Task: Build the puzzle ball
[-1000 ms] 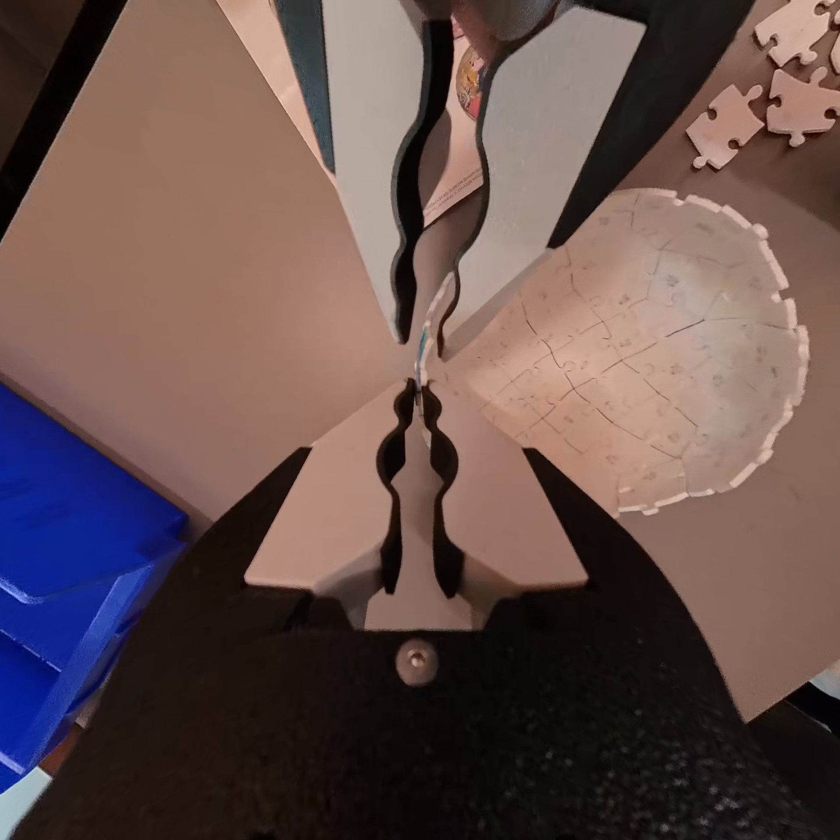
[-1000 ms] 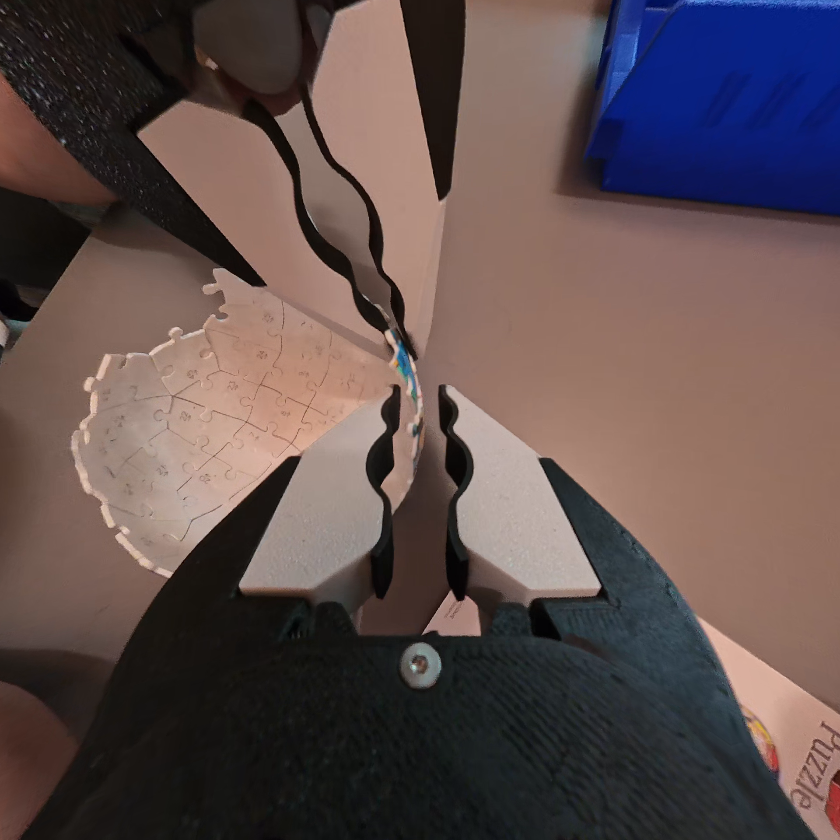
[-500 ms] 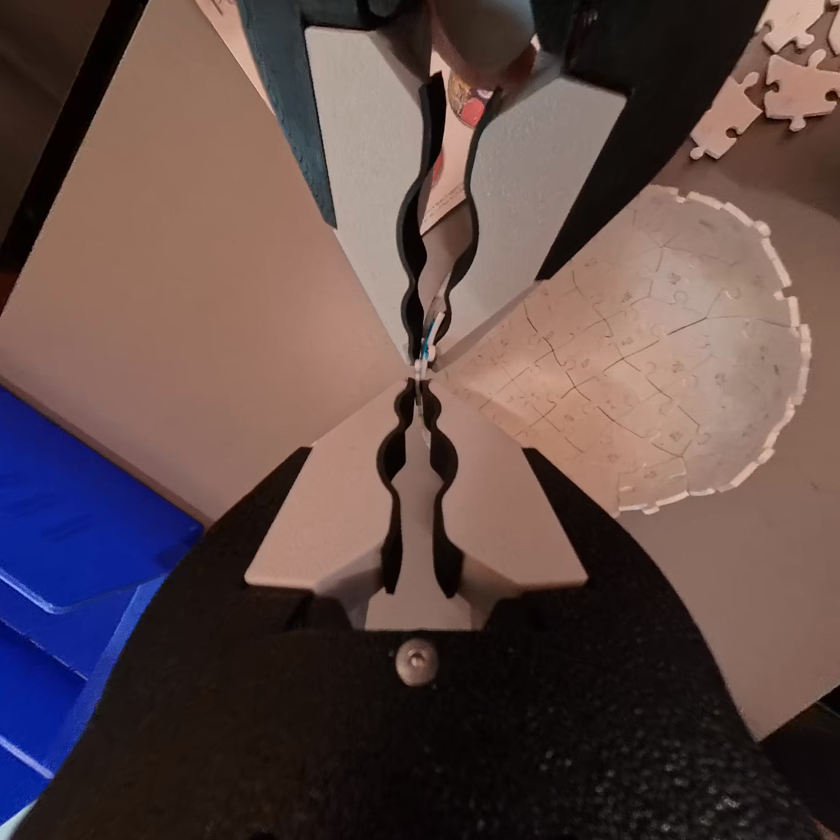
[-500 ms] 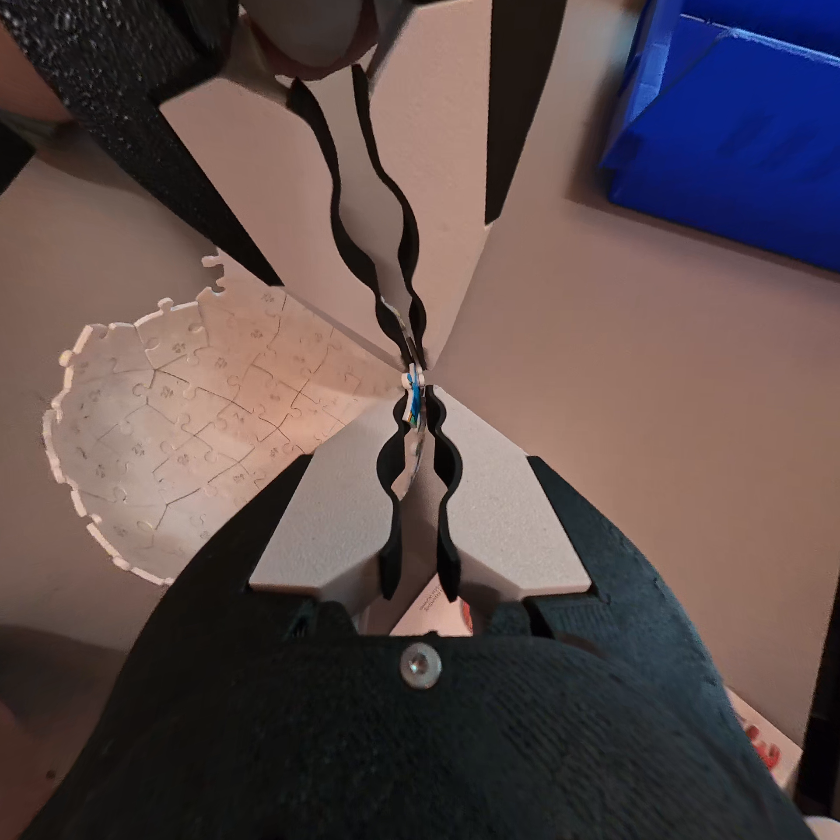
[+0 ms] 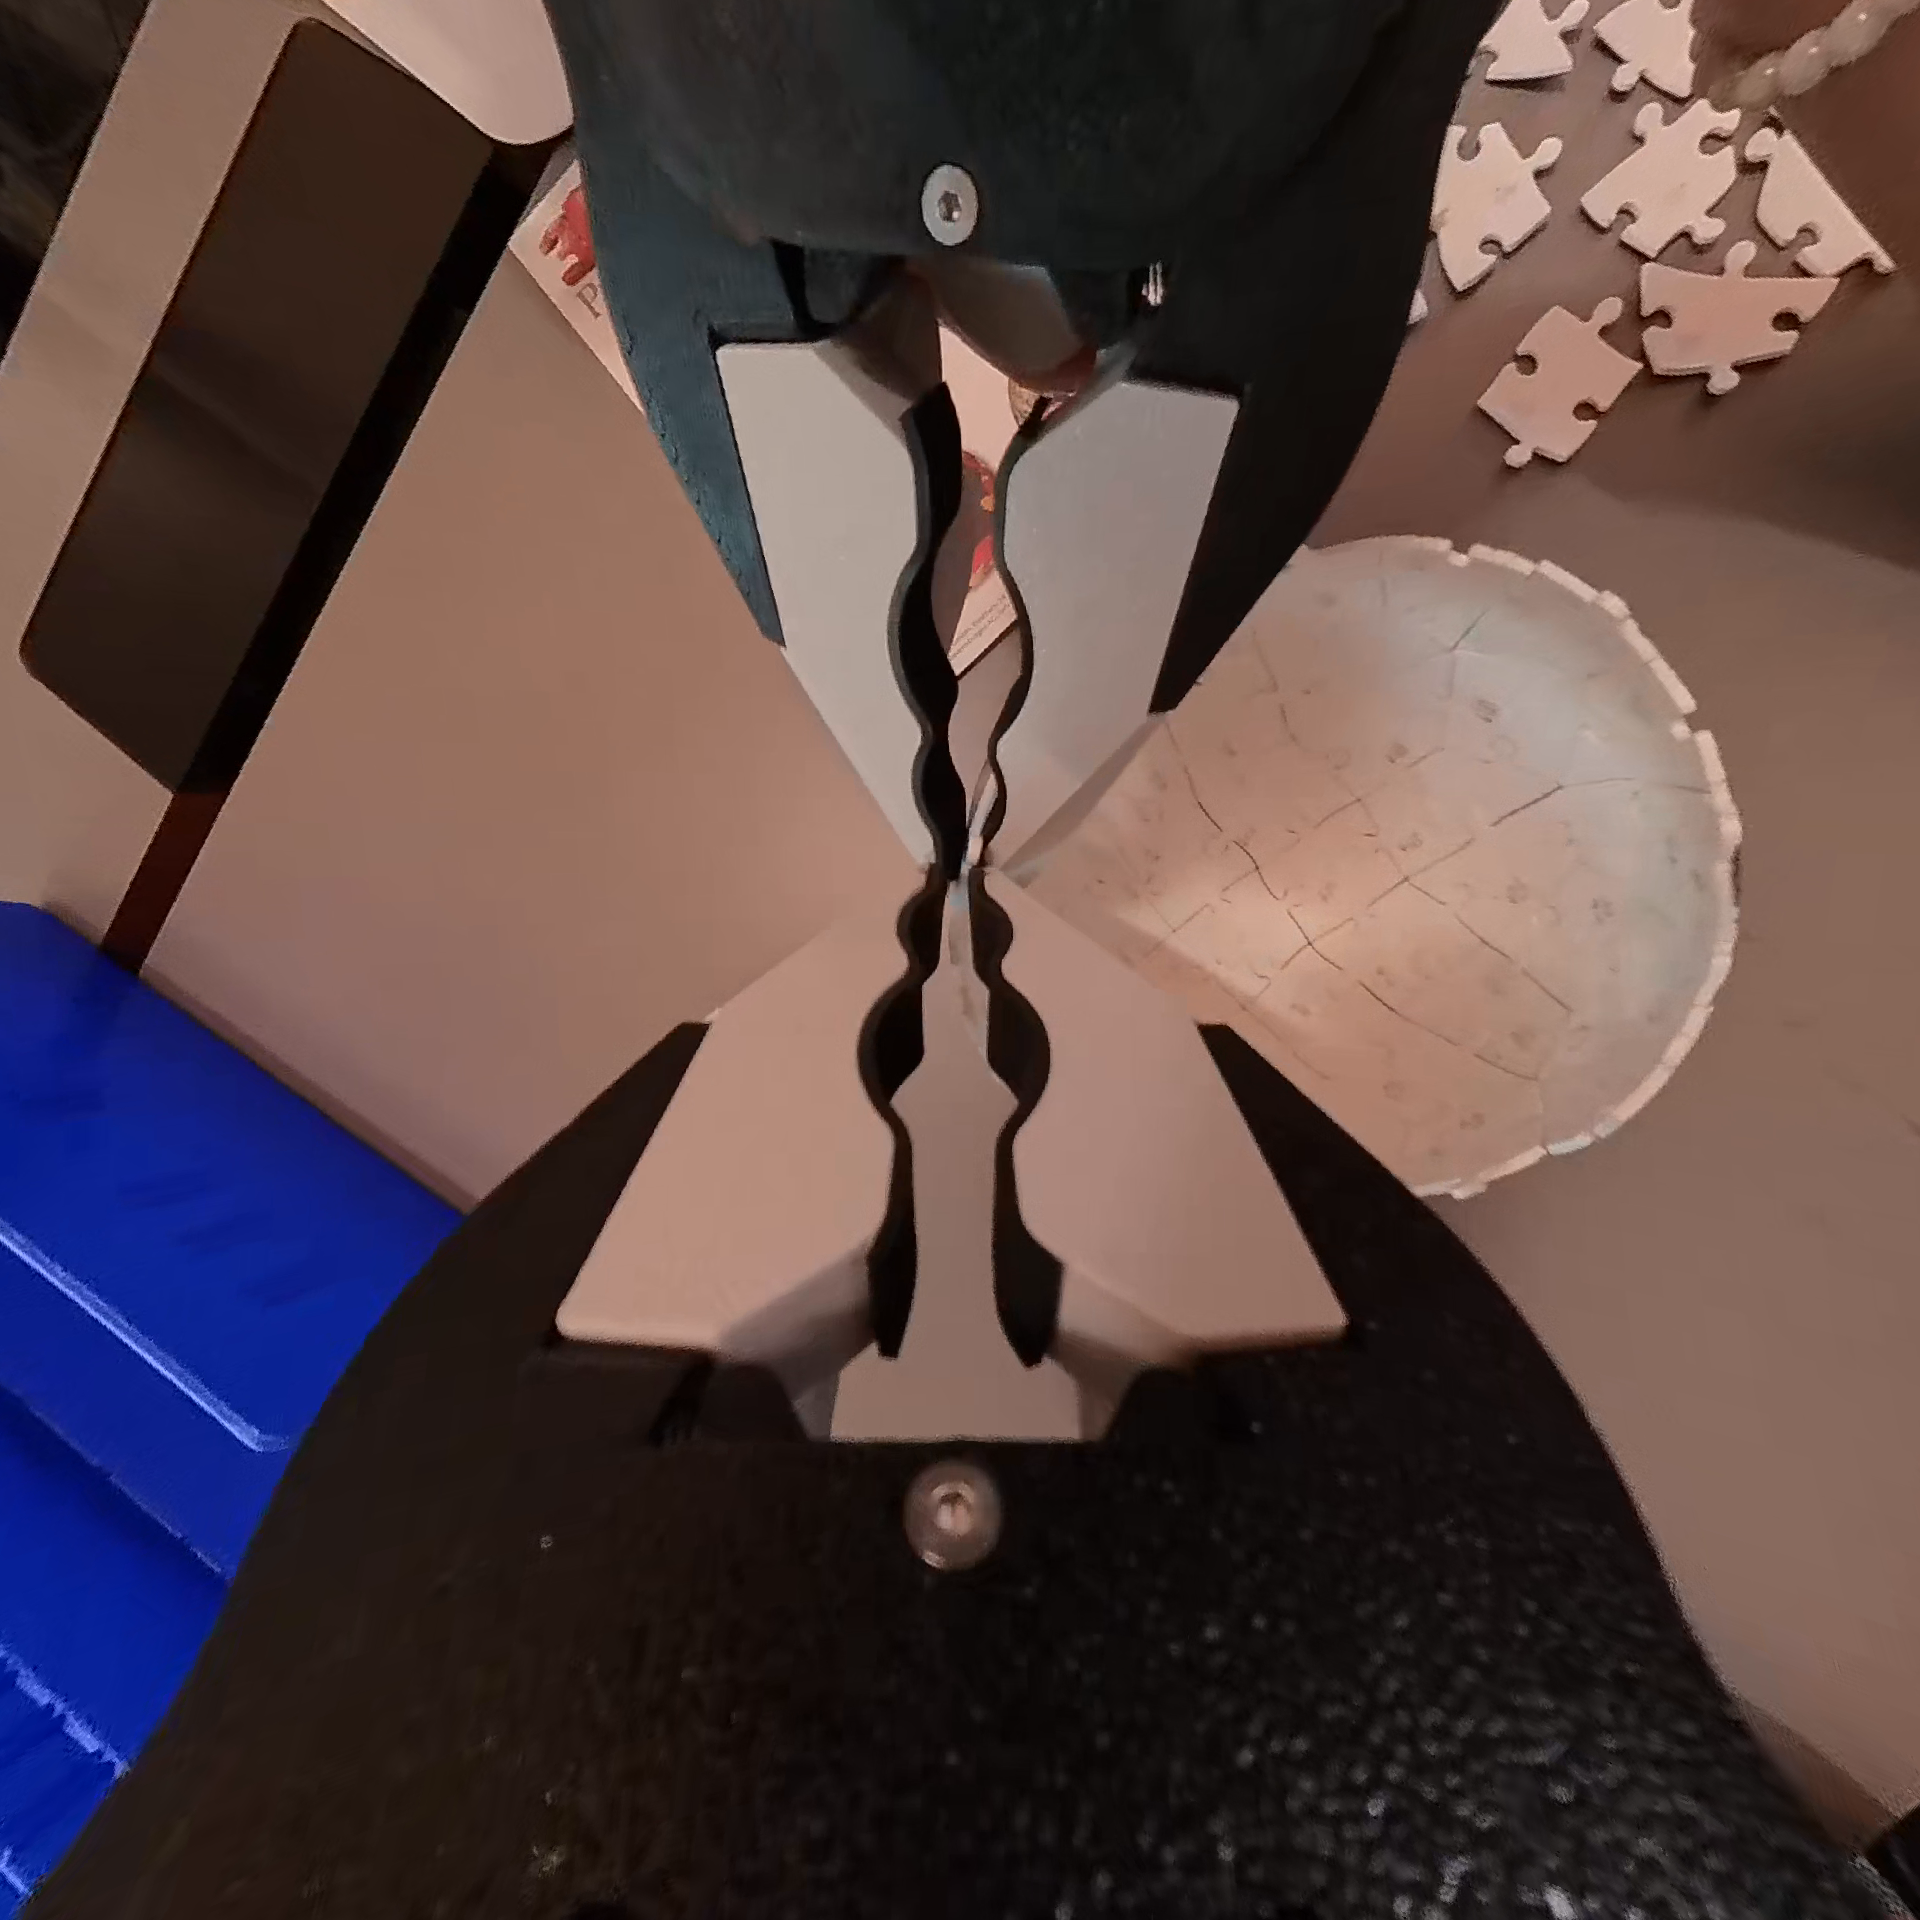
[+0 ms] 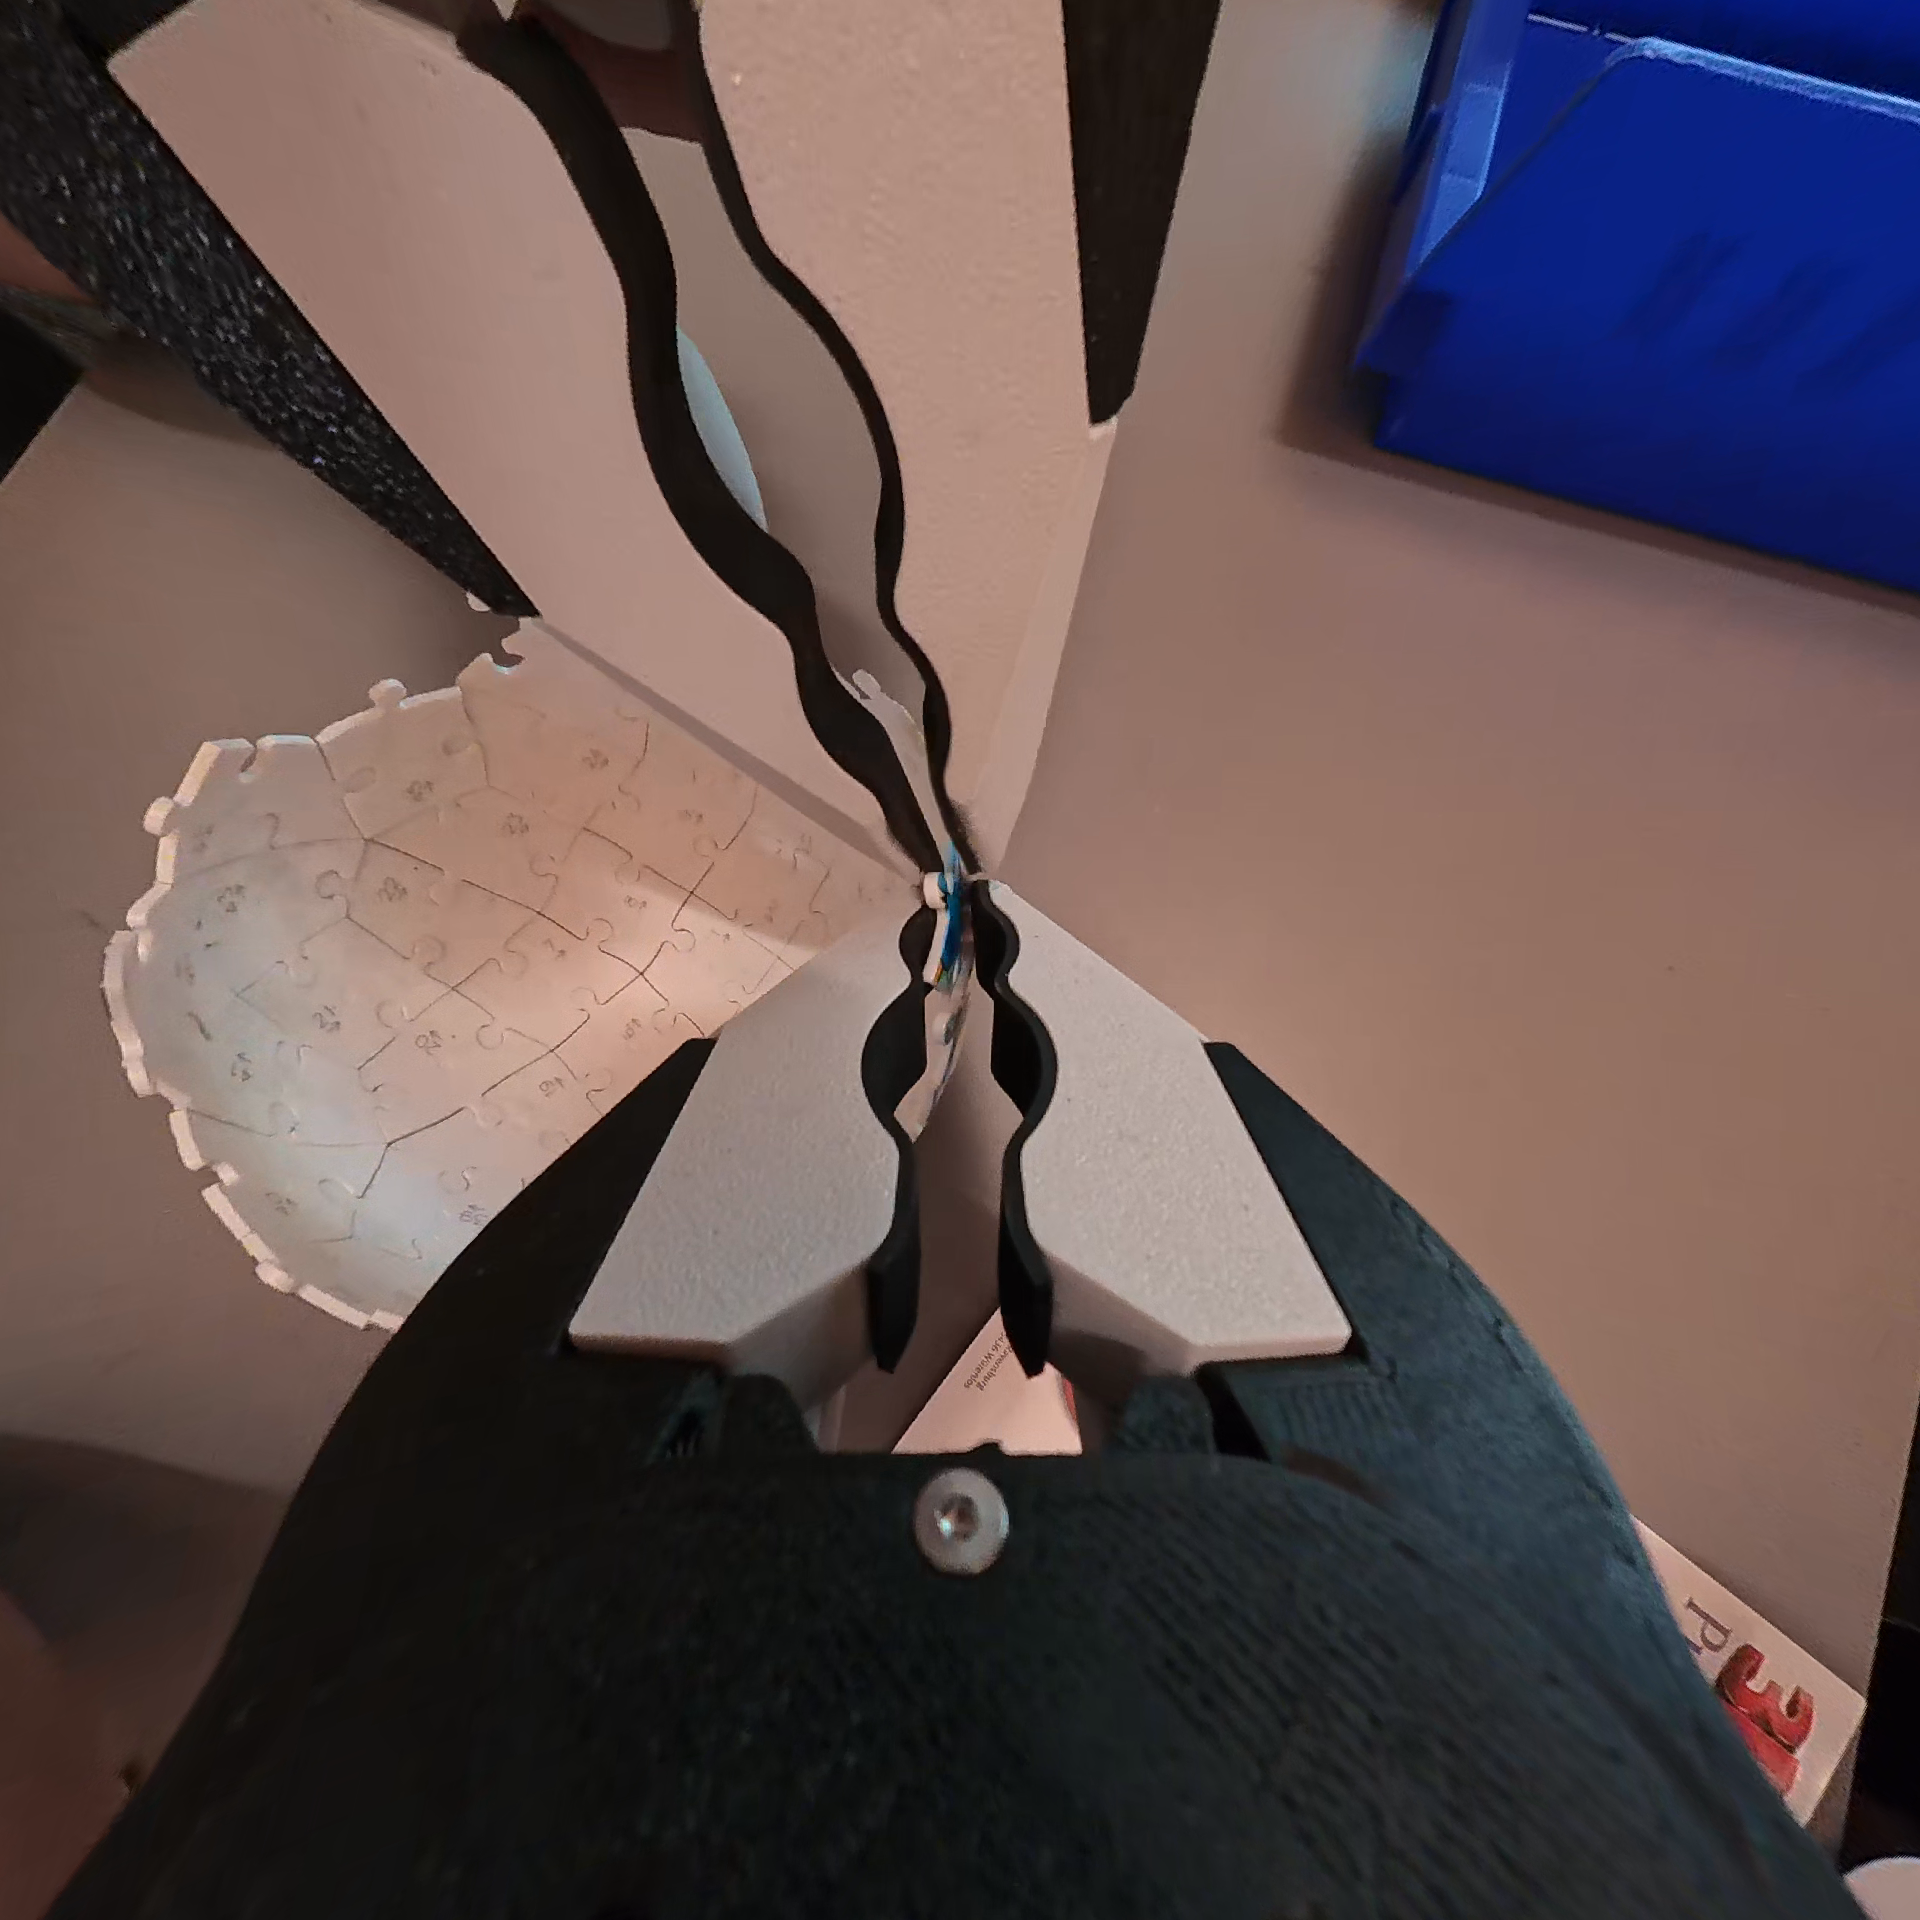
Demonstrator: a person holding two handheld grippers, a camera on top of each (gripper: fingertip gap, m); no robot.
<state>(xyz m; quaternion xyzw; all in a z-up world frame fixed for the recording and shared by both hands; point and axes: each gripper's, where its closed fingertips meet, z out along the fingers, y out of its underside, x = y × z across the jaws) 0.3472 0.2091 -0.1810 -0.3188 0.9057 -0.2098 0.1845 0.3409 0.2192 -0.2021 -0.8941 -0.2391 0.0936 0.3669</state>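
Grippers meet tip to tip on the rim of the half-built puzzle ball (image 5: 1455,894), which lies open-side-up on the tan table (image 5: 468,727). A second ago my right gripper (image 6: 951,904) stood spread around the rim; now its fingers are pressed together, pinching the coloured rim. My left gripper (image 5: 956,894) has stayed clamped on the same edge throughout. Just past the pinch, the ball's jagged far rim runs free of anything. Left of the ball, bare table stretches to the blue bin (image 5: 156,1195). Beyond the ball, loose pieces (image 5: 1662,239) lie scattered. Both grippers lean steeply down, facing each other above the ball's edge.
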